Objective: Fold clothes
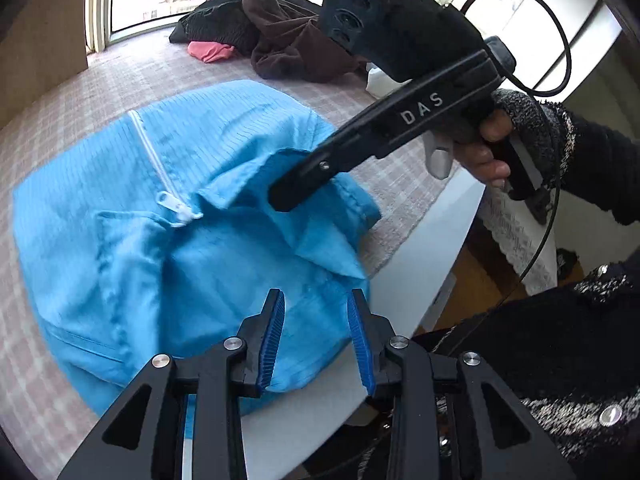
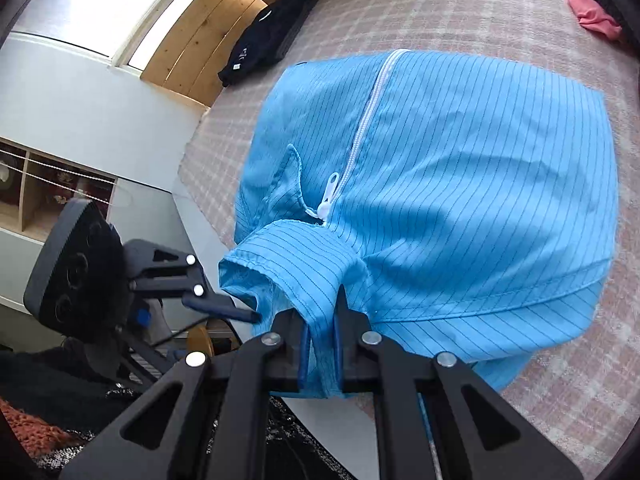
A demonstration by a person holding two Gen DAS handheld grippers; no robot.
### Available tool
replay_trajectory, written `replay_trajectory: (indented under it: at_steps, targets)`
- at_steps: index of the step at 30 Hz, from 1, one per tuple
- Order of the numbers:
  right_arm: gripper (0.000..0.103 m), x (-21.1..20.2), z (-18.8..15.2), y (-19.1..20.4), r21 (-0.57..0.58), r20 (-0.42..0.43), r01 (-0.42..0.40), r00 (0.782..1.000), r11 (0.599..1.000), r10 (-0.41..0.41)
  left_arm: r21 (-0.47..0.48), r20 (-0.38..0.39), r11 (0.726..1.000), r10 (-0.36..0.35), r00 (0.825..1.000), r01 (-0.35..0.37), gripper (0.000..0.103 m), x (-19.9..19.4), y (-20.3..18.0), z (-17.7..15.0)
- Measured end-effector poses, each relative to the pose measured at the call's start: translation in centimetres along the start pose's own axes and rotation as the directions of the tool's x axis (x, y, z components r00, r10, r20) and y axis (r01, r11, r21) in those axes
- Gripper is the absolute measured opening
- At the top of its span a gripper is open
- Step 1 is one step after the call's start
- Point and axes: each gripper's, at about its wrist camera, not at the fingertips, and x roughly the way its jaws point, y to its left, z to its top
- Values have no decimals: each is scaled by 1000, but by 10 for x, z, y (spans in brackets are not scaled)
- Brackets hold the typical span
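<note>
Fingers (image 2: 338, 344) of "DAS"-marked right gripper (image 2: 320, 350) pinch blue jacket (image 2: 460, 200); left gripper (image 1: 316, 336) open.

Both wrist views look closely down at the blue garment (image 1: 160, 240).

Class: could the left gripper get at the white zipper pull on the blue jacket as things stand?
Probably yes. The left gripper is open above the blue jacket, and the zipper pull lies uncovered ahead; the right gripper grips fabric off to one side.

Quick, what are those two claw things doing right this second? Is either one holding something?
Left gripper: open, fingers apart above the blue jacket, holding nothing.
Right gripper: shut on the blue jacket, pinching a fold by its collar.
</note>
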Motion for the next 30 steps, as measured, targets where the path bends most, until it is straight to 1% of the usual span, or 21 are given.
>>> replay_trajectory:
  at_steps: [2, 3, 5, 7, 9, 10, 12, 13, 14, 15, 16, 17, 18, 20, 21, 23, 25, 26, 27, 28, 30]
  targets:
    - [9, 1, -2, 4, -36, -14, 0, 1000, 999, 0, -59, 27, 998, 11, 1000, -9, 33, 8, -13, 0]
    - [9, 2, -3, 2, -34, -20, -15, 1000, 999, 14, -90, 39, 996, 26, 999, -22, 39, 9, -17, 0]
    - [9, 3, -11, -1, -29, -34, -45, 998, 999, 44, -157, 38, 986, 70, 997, -63, 44, 17, -20, -1]
    - [9, 2, -16, 1, -46, -45, -46, 998, 998, 44, -218, 14, 969, 118, 993, -112, 37, 28, -16, -2]
    - [10, 3, -16, 3, -78, -58, -32, 998, 996, 27, -258, 1, 958, 133, 991, -128, 3, 35, -11, -6]
    - [10, 4, -16, 4, -102, -63, -14, 998, 995, 8, -276, 10, 954, 126, 992, -118, 3, 36, -9, -9]
    - [10, 4, -15, 11, -180, -61, 51, 996, 982, -63, -305, 41, 949, 90, 995, -74, 2, 34, -7, -15]
    - [15, 4, -14, 16, -222, -53, 83, 994, 971, -97, -310, 54, 948, 87, 995, -66, 2, 31, -8, -17]
    - [25, 3, -13, 21, -265, -40, 120, 990, 957, -135, -312, 63, 947, 99, 993, -74, 2, 29, -9, -19]
    - [30, 3, -11, 27, -309, -21, 157, 985, 938, -172, -311, 74, 947, 106, 992, -78, 2, 25, -11, -20]
    - [38, 4, -9, 34, -354, 0, 188, 980, 916, -201, -305, 84, 949, 105, 991, -75, 2, 22, -13, -21]
    - [39, 5, -6, 40, -397, 15, 208, 975, 894, -221, -300, 90, 951, 112, 990, -80, 2, 19, -14, -20]
    - [39, 8, -2, 44, -429, 12, 205, 975, 880, -222, -298, 93, 951, 120, 988, -87, 2, 16, -15, -20]
    - [38, 17, 7, 49, -463, -26, 172, 978, 869, -208, -289, 89, 951, 137, 987, -106, 2, 15, -17, -17]
    - [36, 19, 12, 48, -460, -46, 151, 980, 875, -194, -282, 86, 952, 146, 986, -116, 2, 14, -18, -16]
    - [6, 21, 20, 42, -415, -95, 86, 986, 906, -138, -260, 85, 957, 158, 984, -132, 2, 13, -22, -15]
    - [6, 15, 24, 23, -301, -141, -23, 990, 953, -21, -235, 88, 961, 169, 982, -144, 2, 12, -27, -15]
    - [6, 11, 24, 9, -218, -149, -88, 987, 972, 56, -230, 88, 961, 175, 981, -151, 2, 11, -27, -17]
    - [6, 9, 23, -7, -122, -147, -154, 980, 981, 136, -228, 85, 961, 182, 980, -158, 2, 10, -26, -19]
    - [6, 6, 22, -23, -26, -137, -219, 967, 975, 214, -233, 84, 959, 185, 979, -162, 2, 10, -24, -22]
    - [6, 5, 19, -48, 110, -100, -323, 937, 940, 334, -259, 85, 953, 184, 979, -157, 2, 11, -20, -27]
